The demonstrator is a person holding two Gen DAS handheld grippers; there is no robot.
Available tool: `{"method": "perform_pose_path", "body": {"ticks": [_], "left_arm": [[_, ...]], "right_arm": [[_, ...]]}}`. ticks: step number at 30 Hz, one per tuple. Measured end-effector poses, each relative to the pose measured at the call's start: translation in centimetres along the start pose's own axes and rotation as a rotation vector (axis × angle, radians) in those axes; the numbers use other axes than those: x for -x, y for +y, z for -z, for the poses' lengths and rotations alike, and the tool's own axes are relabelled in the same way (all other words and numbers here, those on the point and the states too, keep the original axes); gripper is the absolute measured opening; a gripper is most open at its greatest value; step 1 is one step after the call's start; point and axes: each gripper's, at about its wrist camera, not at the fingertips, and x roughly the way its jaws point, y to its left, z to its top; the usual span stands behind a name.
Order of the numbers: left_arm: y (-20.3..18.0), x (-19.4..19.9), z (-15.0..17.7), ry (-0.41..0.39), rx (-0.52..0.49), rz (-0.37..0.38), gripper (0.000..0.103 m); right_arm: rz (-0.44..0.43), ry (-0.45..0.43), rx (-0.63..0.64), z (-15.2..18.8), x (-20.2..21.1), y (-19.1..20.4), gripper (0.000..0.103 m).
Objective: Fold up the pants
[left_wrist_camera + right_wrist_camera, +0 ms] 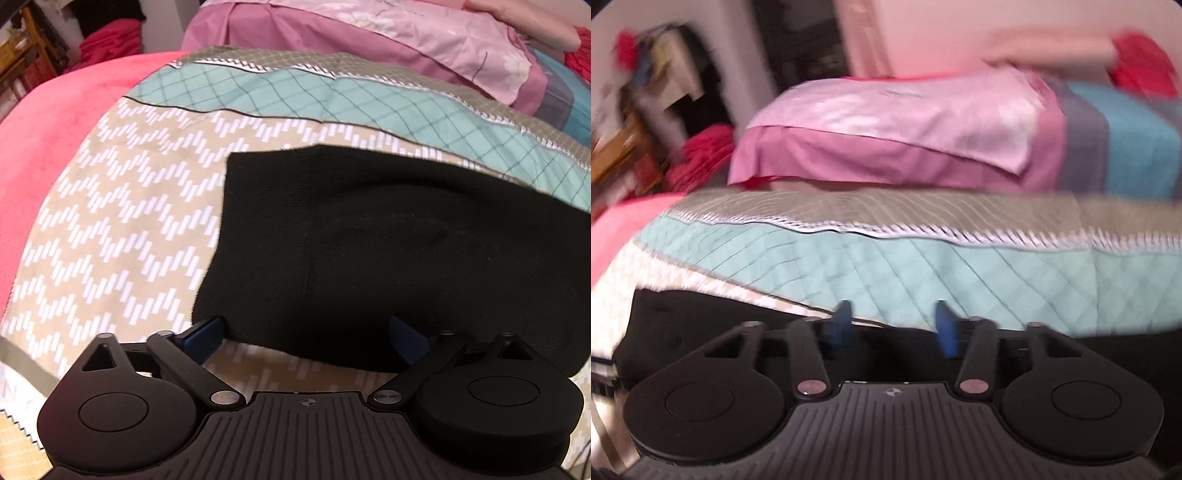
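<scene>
Your left gripper [308,330] has its jaws spread wide, with nothing between the blue pads [205,332]. They sit at the near edge of the pants [369,251], which lie folded into a black block on the bedspread [122,221]. The left pad rests just beside the pants' near left corner, and the right pad shows against the black cloth itself; you cannot tell from this view whether either one touches it.

Your right gripper [895,326] also has its jaws apart, and nothing is pinched. Its view is blurred. The pants [683,321] run as a dark band across the near part of that view, under and behind the fingers [844,321], with the teal strip of the bedspread [923,273] just beyond.

At the far side of the bed lies a pink pillow [424,40], and a red blanket [48,147] covers the left side, next to the zigzag part of the bedspread. A shelf [26,55] stands at the far left.
</scene>
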Motion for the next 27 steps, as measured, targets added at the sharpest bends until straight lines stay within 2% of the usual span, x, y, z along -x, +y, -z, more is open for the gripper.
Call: {"method": "perform_pose_path", "body": {"ticks": [3, 5, 7, 9, 10, 11, 12, 14, 18, 20, 23, 27], "left_arm": [[-0.1, 1.5, -0.8, -0.049, 0.0, 0.007, 0.103], [-0.7, 1.8, -2.1, -0.075, -0.005, 0.032, 0.103], [-1.6, 1.3, -3.2, -0.085, -0.016, 0.041, 0.103], [-2.7, -0.1, -4.4, -0.073, -0.022, 0.046, 0.103], [-3.3, -1.1, -4.9, -0.047, -0.019, 0.044, 0.103], [-3.5, -1.9, -5.3, -0.019, -0.014, 0.031, 0.103], [-3.6, -2.4, -5.6, -0.006, -0.011, 0.026, 0.103], [-3.6, -2.9, -5.8, -0.008, -0.007, 0.034, 0.103], [-3.2, -4.0, -5.9, 0.005, -0.006, 0.04, 0.103], [-3.0, -4.6, -6.0, 0.012, 0.01, 0.046, 0.103], [-3.2, -4.5, -6.1, 0.014, 0.008, 0.033, 0.103], [-3.2, -4.6, -6.1, 0.013, -0.004, 0.039, 0.103]], "right_arm": [[-0.152, 0.062, 0.121, 0.7, -0.7, 2.4, 0.06], [-0.184, 0.126, 0.19, 0.8, -1.7, 4.3, 0.059], [-0.125, 0.143, 0.189, 0.5, -3.8, 5.1, 0.056], [-0.071, 0.096, 0.069, -0.7, -4.4, 4.0, 0.043], [-0.03, 0.071, 0.018, -1.3, -4.0, 3.7, 0.044], [0.016, 0.035, -0.008, -1.8, -3.4, 3.6, 0.053], [0.015, 0.0, -0.022, -2.0, -2.4, 3.3, 0.064], [-0.094, -0.008, -0.059, -1.6, -0.3, 1.9, 0.067], [-0.312, 0.078, -0.173, 2.5, 4.7, -0.6, 0.067], [-0.383, 0.128, -0.245, 5.2, 5.8, -0.6, 0.068], [-0.414, 0.194, -0.289, 7.8, 6.2, 0.2, 0.063], [-0.435, 0.153, -0.299, 7.1, 4.3, 0.8, 0.061]]}}
